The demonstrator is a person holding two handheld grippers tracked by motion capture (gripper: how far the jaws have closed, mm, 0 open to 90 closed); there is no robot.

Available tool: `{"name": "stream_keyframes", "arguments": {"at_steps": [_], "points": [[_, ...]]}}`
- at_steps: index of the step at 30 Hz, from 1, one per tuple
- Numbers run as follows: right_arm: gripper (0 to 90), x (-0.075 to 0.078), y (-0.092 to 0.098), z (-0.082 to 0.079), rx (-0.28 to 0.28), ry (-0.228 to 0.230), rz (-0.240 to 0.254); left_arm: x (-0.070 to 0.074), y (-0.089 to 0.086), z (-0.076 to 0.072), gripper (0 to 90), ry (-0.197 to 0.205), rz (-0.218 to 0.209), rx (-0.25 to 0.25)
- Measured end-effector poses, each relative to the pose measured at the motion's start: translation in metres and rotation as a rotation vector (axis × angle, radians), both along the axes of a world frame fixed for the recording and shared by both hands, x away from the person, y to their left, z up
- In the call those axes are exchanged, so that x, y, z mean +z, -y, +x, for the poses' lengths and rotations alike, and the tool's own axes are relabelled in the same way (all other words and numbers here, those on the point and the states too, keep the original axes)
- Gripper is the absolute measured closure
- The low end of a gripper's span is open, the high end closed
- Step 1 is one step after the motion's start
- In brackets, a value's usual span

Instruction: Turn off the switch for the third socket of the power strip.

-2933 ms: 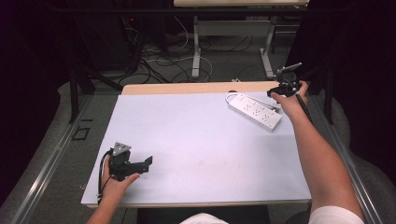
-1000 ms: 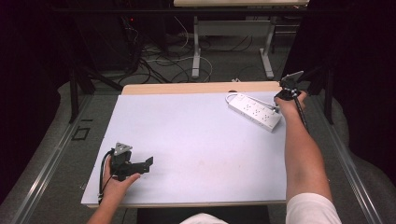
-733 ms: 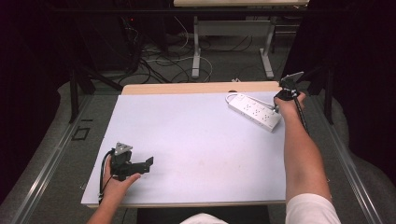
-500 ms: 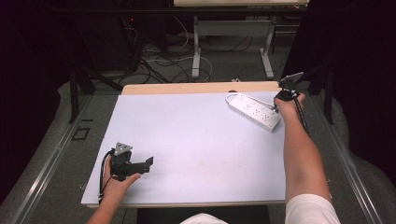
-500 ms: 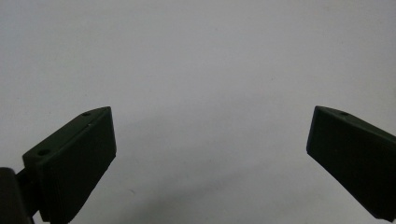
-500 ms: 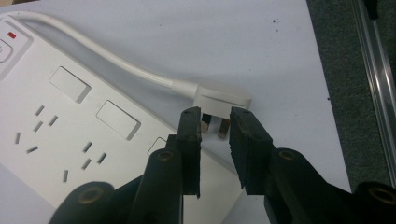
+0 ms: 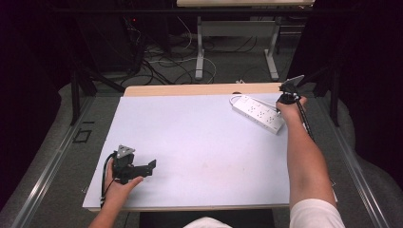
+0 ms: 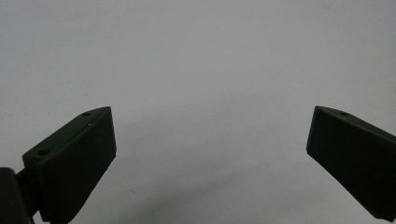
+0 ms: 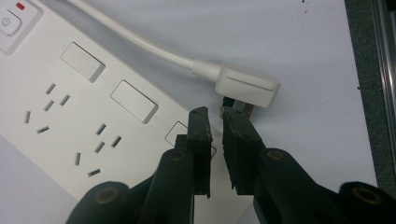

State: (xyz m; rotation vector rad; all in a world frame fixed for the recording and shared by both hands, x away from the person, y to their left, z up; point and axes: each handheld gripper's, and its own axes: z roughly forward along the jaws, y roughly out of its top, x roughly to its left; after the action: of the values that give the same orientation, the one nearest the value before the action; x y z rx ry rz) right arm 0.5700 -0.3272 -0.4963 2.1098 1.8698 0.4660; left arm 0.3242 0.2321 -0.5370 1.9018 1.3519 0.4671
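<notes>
A white power strip [image 7: 259,113] lies at the table's far right, its sockets and switches [image 9: 133,100] close below my right gripper. The strip's white cable [image 9: 140,42] ends in a flat white plug [image 9: 247,84], which lies with its metal prongs just beyond my right jaw tip. My right gripper [image 7: 289,92] [image 9: 215,114] hovers at the strip's far end, its jaws almost together and nothing seen between them. My left gripper [image 7: 151,166] [image 8: 210,135] rests near the front left of the table, with its jaws wide apart over bare surface.
The pale grey table top [image 7: 204,133] has a wooden strip along its far edge [image 7: 199,89]. Beyond it are dark floor, loose cables [image 7: 166,61] and another table's legs [image 7: 199,52]. A metal rail [image 7: 361,166] runs along the right side.
Since the earliest frame the right forearm has swung slightly to the right, with the gripper staying by the strip's end. Over the last second nothing moved. The left gripper is still.
</notes>
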Motion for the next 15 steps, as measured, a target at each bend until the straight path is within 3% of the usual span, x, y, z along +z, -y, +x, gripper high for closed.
{"name": "stream_keyframes", "arguments": {"at_steps": [10,15], "points": [[85.2,-0.0026,-0.0019,0.0006,-0.017,-0.019,-0.006,-0.0003,0.0002,0.0002,1.4,0.002,0.002,0.005],[87.0,-0.0033,-0.0015,0.0005,0.001,-0.036,0.005,-0.0009,0.0005,0.0002,1.4,0.009,-0.001,0.009]]}}
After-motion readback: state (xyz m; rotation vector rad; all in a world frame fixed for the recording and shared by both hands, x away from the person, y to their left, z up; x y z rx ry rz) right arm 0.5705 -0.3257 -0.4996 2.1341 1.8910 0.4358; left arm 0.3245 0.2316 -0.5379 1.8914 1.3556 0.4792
